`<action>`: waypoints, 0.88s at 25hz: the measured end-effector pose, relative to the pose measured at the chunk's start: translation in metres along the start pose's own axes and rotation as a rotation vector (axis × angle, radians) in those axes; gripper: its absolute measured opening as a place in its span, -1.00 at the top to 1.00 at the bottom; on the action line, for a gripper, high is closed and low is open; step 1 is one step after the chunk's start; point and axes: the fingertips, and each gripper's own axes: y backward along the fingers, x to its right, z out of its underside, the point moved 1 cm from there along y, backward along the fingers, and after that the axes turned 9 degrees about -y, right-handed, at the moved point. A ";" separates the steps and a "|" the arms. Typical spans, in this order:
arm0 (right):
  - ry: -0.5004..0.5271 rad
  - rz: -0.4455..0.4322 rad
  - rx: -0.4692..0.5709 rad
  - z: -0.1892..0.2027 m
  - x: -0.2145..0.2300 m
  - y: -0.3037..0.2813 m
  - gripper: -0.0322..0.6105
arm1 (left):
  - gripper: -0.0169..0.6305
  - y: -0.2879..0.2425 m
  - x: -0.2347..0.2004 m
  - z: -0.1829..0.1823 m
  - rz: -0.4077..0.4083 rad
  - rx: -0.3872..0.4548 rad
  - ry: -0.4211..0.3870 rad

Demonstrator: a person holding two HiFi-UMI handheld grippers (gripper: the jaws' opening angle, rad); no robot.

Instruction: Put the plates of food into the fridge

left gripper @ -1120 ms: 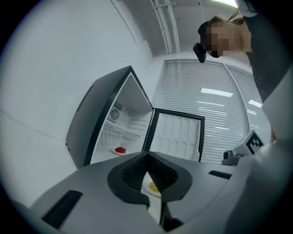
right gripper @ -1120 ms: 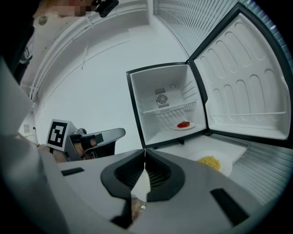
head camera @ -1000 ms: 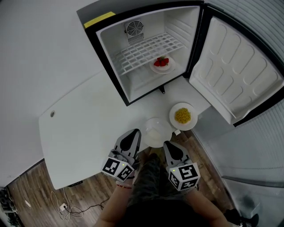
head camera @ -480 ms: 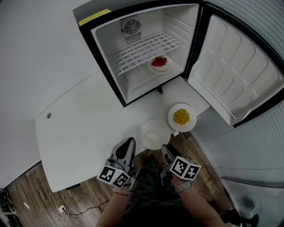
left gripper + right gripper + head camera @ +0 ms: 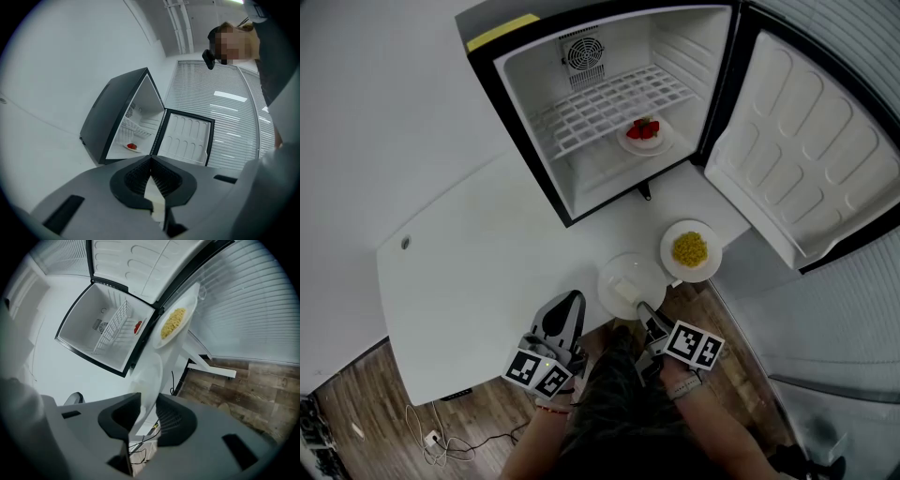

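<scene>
A white plate of pale food (image 5: 631, 284) sits at the table's near edge. Its rim (image 5: 149, 380) runs between the jaws of my right gripper (image 5: 646, 313), which are closing; a little room still shows beside the rim. A plate of yellow corn (image 5: 690, 250) lies just right of it, also visible in the right gripper view (image 5: 173, 322). A plate of strawberries (image 5: 644, 134) stands inside the open fridge (image 5: 581, 112). My left gripper (image 5: 566, 305) hovers over the table edge, shut and empty, its tips meeting (image 5: 150, 159).
The fridge door (image 5: 806, 159) swings wide open to the right. A wire shelf (image 5: 605, 108) spans the fridge's upper half. The white table (image 5: 487, 272) stretches to the left. Wooden floor (image 5: 375, 412) with cables lies below the table edge.
My right gripper has rolled over and slid up to the pale plate's rim, and its jaws now stand apart around it. The left gripper drew back slightly.
</scene>
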 end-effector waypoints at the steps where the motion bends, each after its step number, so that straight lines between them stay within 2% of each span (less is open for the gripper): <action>1: -0.016 -0.002 0.001 0.001 0.000 0.000 0.66 | 0.93 -0.001 -0.001 -0.001 0.002 -0.001 -0.001; 5: -0.115 -0.039 0.014 0.000 -0.006 0.003 0.76 | 0.93 -0.007 -0.006 -0.003 0.002 -0.001 -0.003; 8: -0.153 -0.051 0.017 -0.001 -0.013 0.004 0.85 | 0.93 -0.012 -0.009 -0.005 0.000 -0.001 -0.004; 14: -0.135 -0.066 0.021 -0.009 -0.028 0.004 0.86 | 0.93 -0.023 -0.011 -0.013 -0.002 0.007 -0.014; 22: -0.129 -0.099 0.036 -0.046 -0.060 -0.015 0.86 | 0.93 -0.054 -0.015 -0.027 -0.006 0.036 -0.035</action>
